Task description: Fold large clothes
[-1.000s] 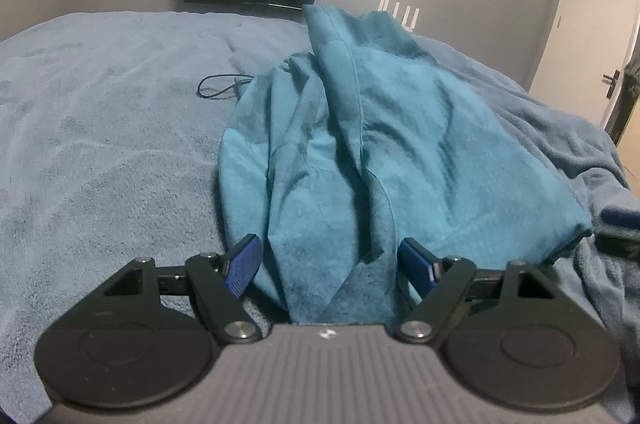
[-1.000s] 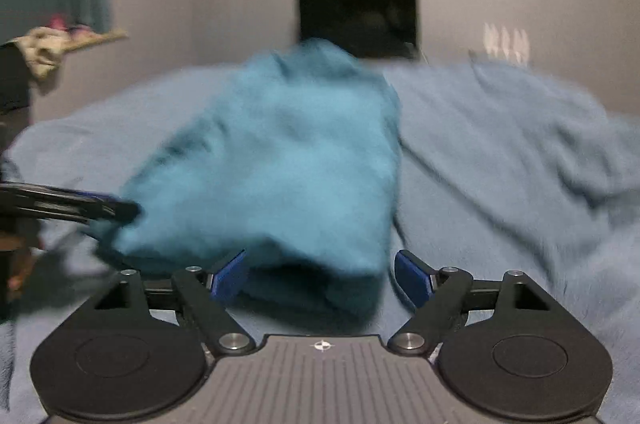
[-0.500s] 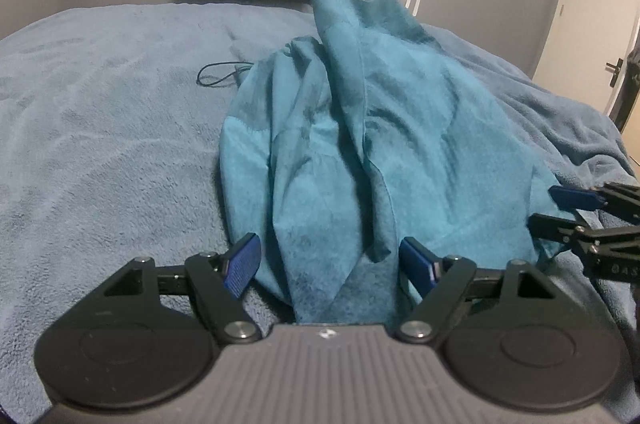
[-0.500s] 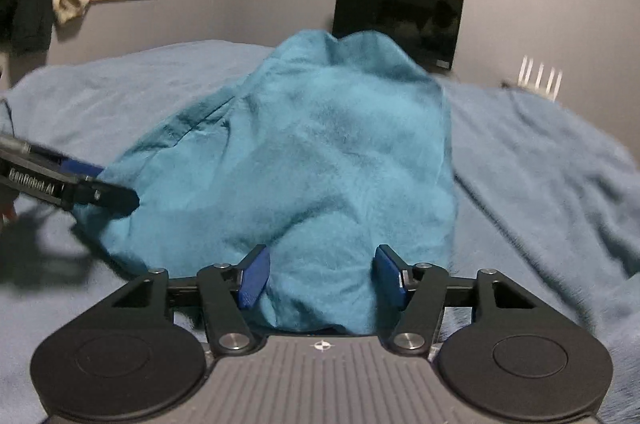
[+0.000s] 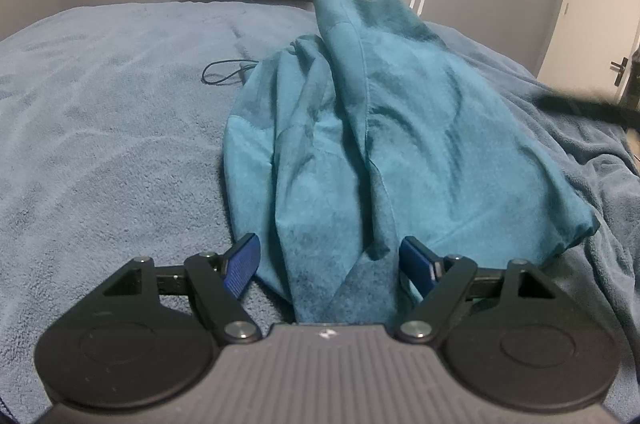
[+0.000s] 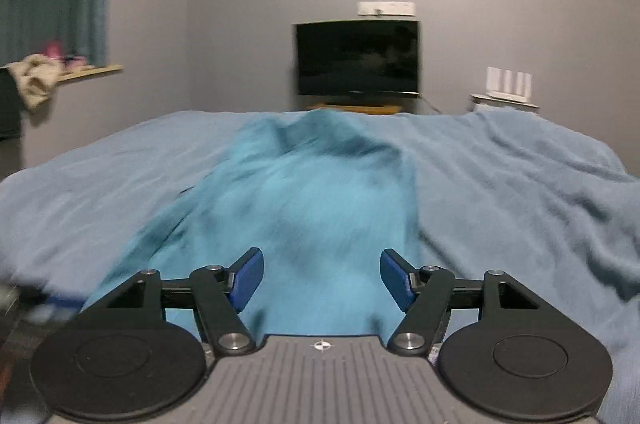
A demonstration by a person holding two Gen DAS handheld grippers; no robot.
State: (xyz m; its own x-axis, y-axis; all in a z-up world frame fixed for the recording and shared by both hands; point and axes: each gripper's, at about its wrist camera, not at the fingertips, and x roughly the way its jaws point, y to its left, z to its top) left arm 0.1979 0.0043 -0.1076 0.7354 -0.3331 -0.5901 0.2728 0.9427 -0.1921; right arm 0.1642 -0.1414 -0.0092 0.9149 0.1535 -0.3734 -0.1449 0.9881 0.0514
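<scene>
Still early, I judge: teal garment bunched mid-bed, unfolded. Left hand-held gripper apart, straddling hem; right hand-held gripper apart, just reopening over cloth.

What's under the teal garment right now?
The teal garment lies rumpled on the grey-blue blanket. A thin black cord loops beside its far left edge. Anything beneath the folds is covered.

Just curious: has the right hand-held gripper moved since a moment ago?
Yes. In the left wrist view the right hand-held gripper has swung up and away from the teal garment's corner, toward the door.
</scene>
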